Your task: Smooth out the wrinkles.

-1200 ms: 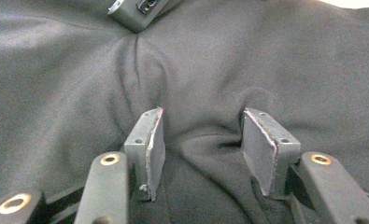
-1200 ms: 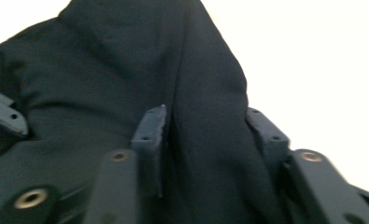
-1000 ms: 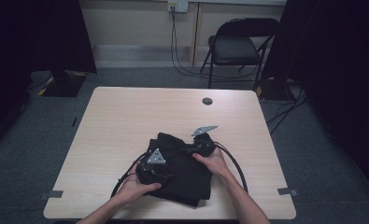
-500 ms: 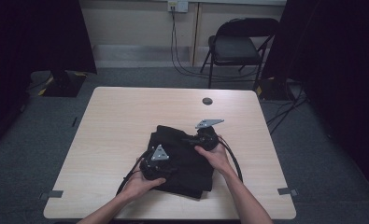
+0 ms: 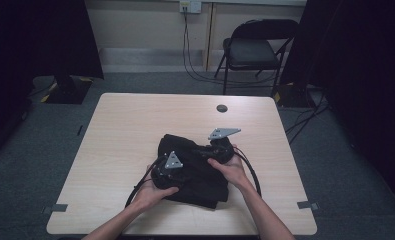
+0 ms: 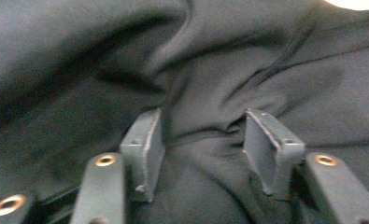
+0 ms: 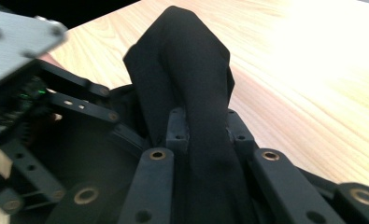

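The black cloth (image 5: 197, 172) lies bunched on the near half of the table (image 5: 135, 130), a little right of its middle, and both your grippers are on it.

Your right gripper (image 7: 205, 133) has a thick fold of the cloth pinched between its pads; in the right gripper view the fold stands up from the jaws like a dark peak against the pale wood. The jaws have been closing a touch on it. In the high view that gripper (image 5: 220, 150) sits at the cloth's far right edge, its grey plate tilted toward the back of the table, your right hand (image 5: 230, 170) behind it.

Your left gripper (image 6: 205, 154) is pressed down into the cloth with its jaws well apart; they have just been opening. Cloth bulges up between the pads, but the pads do not squeeze it, so it holds nothing. In the high view that gripper (image 5: 167, 167) rests on the cloth's near left part, your left hand (image 5: 155, 192) cupped under it, cable looping off toward the table's near edge.

A small dark disc (image 5: 221, 108) lies on the far side of the table, well apart from the cloth. A folding chair (image 5: 252, 50) stands beyond the table on the grey floor.
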Available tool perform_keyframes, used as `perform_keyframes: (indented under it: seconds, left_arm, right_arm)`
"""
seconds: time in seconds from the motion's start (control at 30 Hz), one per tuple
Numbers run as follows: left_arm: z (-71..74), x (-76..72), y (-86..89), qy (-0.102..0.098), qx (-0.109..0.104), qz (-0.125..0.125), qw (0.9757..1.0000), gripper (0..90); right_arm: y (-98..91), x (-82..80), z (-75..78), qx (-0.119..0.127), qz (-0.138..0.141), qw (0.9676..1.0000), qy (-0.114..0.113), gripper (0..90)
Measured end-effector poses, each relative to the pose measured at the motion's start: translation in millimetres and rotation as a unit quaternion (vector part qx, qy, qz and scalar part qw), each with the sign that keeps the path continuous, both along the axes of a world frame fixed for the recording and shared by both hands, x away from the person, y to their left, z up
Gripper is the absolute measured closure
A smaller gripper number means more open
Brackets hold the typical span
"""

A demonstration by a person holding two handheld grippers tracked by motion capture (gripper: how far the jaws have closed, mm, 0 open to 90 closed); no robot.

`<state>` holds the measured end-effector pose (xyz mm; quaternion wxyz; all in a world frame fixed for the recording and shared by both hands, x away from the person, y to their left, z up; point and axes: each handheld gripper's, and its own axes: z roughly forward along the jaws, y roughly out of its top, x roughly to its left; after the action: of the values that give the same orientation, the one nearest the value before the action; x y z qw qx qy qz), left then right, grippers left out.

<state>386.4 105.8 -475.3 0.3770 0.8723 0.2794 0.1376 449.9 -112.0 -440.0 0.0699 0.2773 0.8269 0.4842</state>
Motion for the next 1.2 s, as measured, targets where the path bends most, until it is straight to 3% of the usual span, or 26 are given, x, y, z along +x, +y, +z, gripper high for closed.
perform_keyframes:
  seconds: [0.13, 0.33, 0.4, 0.47, 0.53, 0.57, 0.67, 0.73, 0.83, 0.93, 1.2]
  left_arm:
    - [21.3, -8.3, 11.9, 0.008, -0.031, -0.02, 0.9993, 39.8]
    - [40.3, -39.2, 36.0, 0.004, -0.047, -0.052, 0.9975, 43.7]
    - [36.3, -44.9, 41.2, 0.023, -0.035, -0.062, 0.9972, 44.7]
    - [24.6, -45.5, 44.8, 0.043, -0.034, -0.057, 0.9969, 44.5]
    - [12.6, -41.8, 44.1, 0.045, -0.013, -0.05, 0.9976, 42.5]
    - [9.3, -38.3, 42.7, 0.051, -0.017, -0.05, 0.9973, 42.5]
    - [8.1, -33.1, 38.2, 0.046, -0.017, -0.034, 0.9982, 41.4]
    - [5.4, -31.9, 33.0, 0.028, -0.007, -0.029, 0.9992, 41.5]
    - [4.4, -29.5, 30.0, 0.024, -0.004, -0.023, 0.9994, 41.5]
    - [3.5, -28.2, 27.4, 0.017, 0.006, -0.022, 0.9996, 41.5]
    - [-0.4, -22.2, 24.5, 0.0, 0.007, -0.011, 0.9999, 42.6]
  right_arm:
    - [-3.1, 6.3, -2.8, 0.004, -0.012, 0.9999, 0.005, 76.6]
    - [-4.0, 11.1, -6.0, 0.002, -0.019, 0.9998, 0.006, 76.7]
    - [-4.3, 11.9, -6.1, -0.002, -0.022, 0.9997, 0.005, 76.7]
    - [-4.3, 12.6, -5.9, -0.002, -0.026, 0.9997, 0.005, 76.8]
    - [-2.3, 13.0, -4.8, -0.005, -0.026, 0.9996, 0.004, 77.2]
    - [-2.3, 13.0, -4.8, -0.005, -0.026, 0.9996, 0.004, 77.2]
    - [0.7, 10.1, 0.9, -0.001, -0.022, 0.9998, -0.002, 78.4]
    - [2.7, 4.8, 8.3, 0.014, -0.01, 0.9998, -0.006, 81.5]
    - [10.5, -7.0, 15.2, -0.008, 0.008, 0.9997, -0.022, 81.7]
    - [15.1, -18.9, 12.9, -0.027, 0.029, 0.9989, -0.024, 82.1]
    - [10.0, -52.7, 8.4, -0.021, 0.051, 0.9984, -0.012, 82.5]
